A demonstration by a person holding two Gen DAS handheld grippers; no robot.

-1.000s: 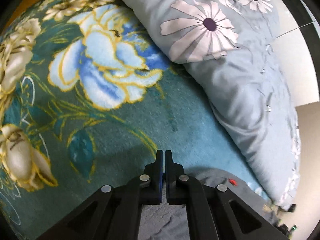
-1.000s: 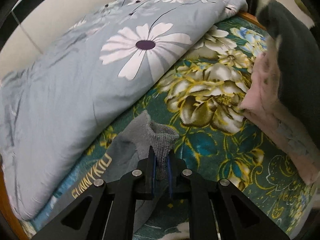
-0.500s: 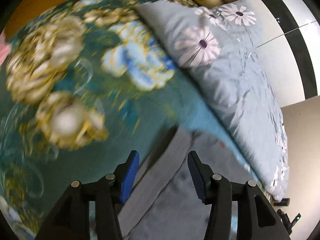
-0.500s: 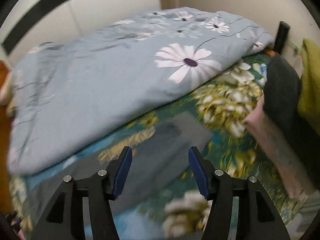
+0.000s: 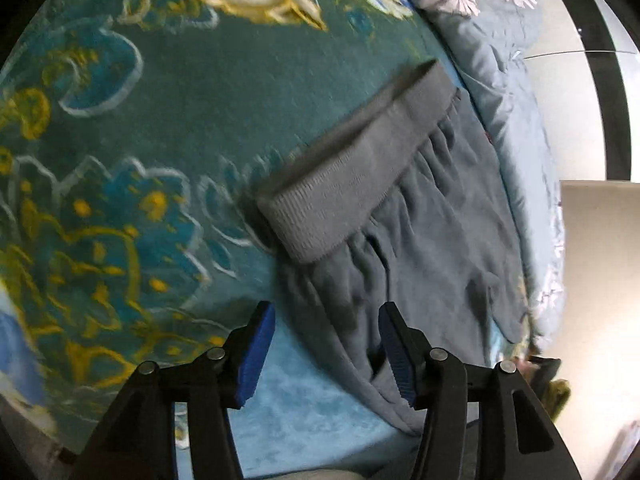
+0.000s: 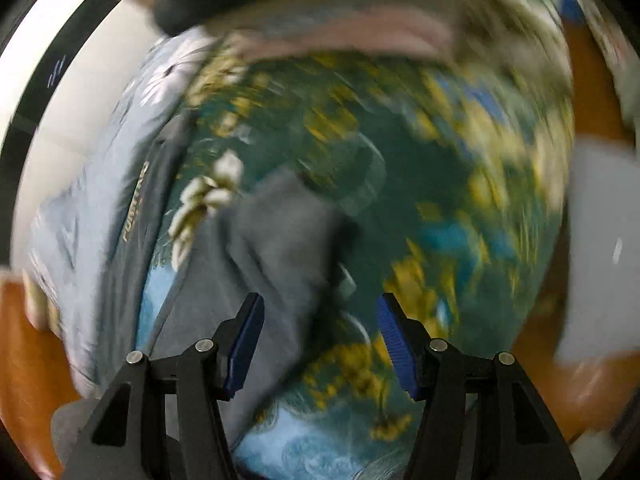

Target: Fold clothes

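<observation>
A grey garment [image 5: 420, 240] with a ribbed waistband [image 5: 352, 176] lies flat on the teal flowered blanket [image 5: 160, 120]. My left gripper [image 5: 326, 344] is open and empty, above the garment's near edge. In the blurred right wrist view the same grey garment [image 6: 272, 248], with yellow lettering [image 6: 134, 204] on one part, lies on the blanket [image 6: 400, 184]. My right gripper [image 6: 320, 340] is open and empty, above the garment's right edge.
A light blue daisy-print quilt [image 5: 508, 92] lies along the garment's far side, and shows in the right wrist view [image 6: 92, 208]. A pink and dark pile of clothes [image 6: 320, 28] lies at the blanket's far end. An orange wooden bed edge [image 6: 24, 344] is at the sides.
Both grippers were shut on the grey garment a second ago; they have opened, let it go and pulled back. The garment now lies on the blanket. Both cameras are swinging.
</observation>
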